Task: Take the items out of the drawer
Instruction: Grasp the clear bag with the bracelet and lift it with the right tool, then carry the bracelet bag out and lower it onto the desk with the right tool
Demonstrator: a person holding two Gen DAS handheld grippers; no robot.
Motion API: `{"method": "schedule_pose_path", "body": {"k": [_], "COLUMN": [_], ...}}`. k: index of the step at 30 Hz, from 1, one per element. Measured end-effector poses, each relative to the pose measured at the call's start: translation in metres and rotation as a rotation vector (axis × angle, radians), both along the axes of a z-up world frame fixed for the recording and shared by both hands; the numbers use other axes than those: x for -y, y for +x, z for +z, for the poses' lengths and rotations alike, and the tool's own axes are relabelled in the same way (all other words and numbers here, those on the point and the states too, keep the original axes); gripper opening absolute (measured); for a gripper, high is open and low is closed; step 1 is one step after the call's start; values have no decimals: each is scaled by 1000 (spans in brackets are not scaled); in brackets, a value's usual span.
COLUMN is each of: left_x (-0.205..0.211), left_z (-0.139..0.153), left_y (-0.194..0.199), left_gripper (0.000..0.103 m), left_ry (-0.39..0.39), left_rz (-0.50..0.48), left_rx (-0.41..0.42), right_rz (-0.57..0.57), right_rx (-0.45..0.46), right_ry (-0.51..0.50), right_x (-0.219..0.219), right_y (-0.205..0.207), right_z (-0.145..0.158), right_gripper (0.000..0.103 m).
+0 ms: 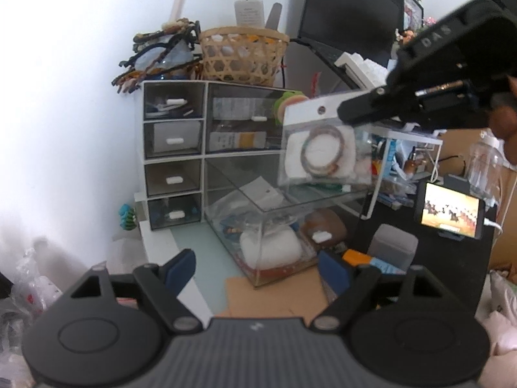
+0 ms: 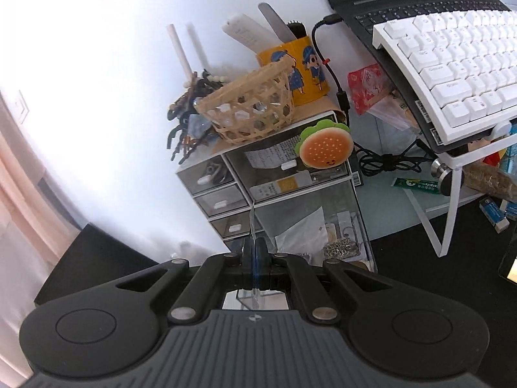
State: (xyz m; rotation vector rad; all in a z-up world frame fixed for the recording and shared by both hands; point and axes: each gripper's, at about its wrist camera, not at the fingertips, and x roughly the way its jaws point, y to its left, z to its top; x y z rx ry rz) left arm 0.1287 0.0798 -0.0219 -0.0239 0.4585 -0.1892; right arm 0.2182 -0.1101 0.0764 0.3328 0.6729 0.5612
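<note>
A white drawer unit (image 1: 174, 148) stands against the wall. Its clear lower right drawer (image 1: 258, 223) is pulled far out and holds several packets and a white pouch (image 1: 271, 245). My right gripper (image 1: 347, 110) is shut on the top edge of a clear packet with a bracelet (image 1: 323, 152) and holds it in the air above the open drawer. In the right wrist view that packet shows edge-on as a thin sheet (image 2: 253, 226) between the shut fingers (image 2: 257, 258). My left gripper (image 1: 258, 268) is open and empty, low in front of the drawer.
A woven basket (image 1: 242, 55) and hair clips (image 1: 161, 51) sit on top of the unit. A burger-shaped clip (image 2: 324, 145) hangs on its upper drawer. A laptop with a white keyboard (image 2: 452, 64) sits on a white stand at the right. A lit phone (image 1: 450, 215) stands nearby.
</note>
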Motion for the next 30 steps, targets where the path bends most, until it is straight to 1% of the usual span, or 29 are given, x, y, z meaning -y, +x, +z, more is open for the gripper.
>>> {"method": "schedule_pose_path", "body": {"k": [2,11,14,23,30], "left_x": [3,2,2,7,14], "left_z": [0,0,-1,-3,-7], "left_y": [-1,-3,-3,-3,-2], "left_gripper": [89,90,95,99,101], "left_ry": [4,12,12,13,36], "left_rz": [-8,-9,-13,-45,-78], "left_rx": [1,-8,-11,-18,-34], "right_rz": [13,76,89,111,106], "right_rx": [5,7,1,-33,-61], "right_ry": [-7,-32,-38,-73,-101], "right_x": [2,3,4,5,9], "right_y": [-5,-21,-24,-28,-29], "right_z": [1,0,-3,-22,-36], "right_gripper": [0,0,0,0,0]}}
